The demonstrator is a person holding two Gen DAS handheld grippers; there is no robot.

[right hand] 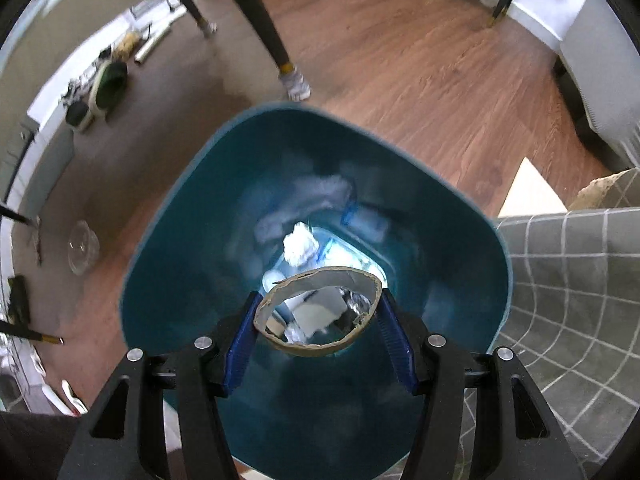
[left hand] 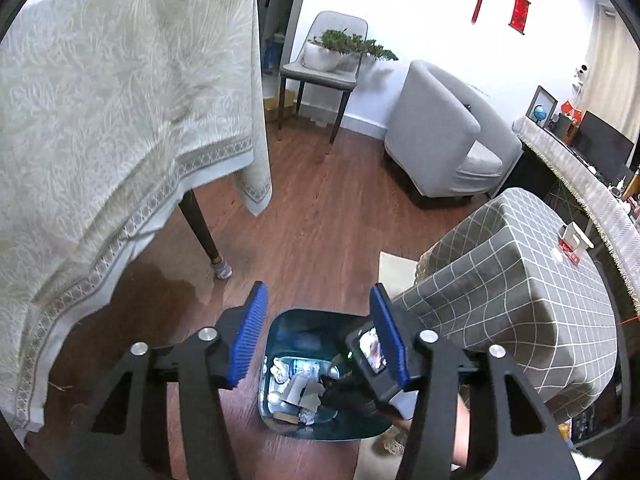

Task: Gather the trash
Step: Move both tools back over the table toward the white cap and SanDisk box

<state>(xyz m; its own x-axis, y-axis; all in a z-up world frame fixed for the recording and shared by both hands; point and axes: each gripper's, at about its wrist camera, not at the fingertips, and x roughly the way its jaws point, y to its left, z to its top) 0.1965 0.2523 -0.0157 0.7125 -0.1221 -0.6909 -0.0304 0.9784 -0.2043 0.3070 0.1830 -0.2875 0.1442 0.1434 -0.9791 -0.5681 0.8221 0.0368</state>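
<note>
risk 1: cardboard tube (right hand: 318,312) is squashed oval between the right gripper (right hand: 316,332) fingers; on release it could spring, catch a pad and drop off-line, though the bin mouth is wide here.
risk 2: right gripper sits low over the teal bin (right hand: 168,240); judged that a careless pull-out could clip the rim and tip it onto the wood floor (right hand: 420,80).
risk 3: left gripper (left hand: 320,340) hangs just above the same bin in the left wrist view; the two could knock together.
tube vs fingers: held crosswise, blue fingers (right hand: 242,344) pressing on its left and right sides, open end facing the camera, over the bin's trash (right hand: 300,246).
right fingers: clenched on the tube.
left fingers: released, nothing between them.
bin: on floor, just left of the grey checked counter (left hand: 520,280).
</note>
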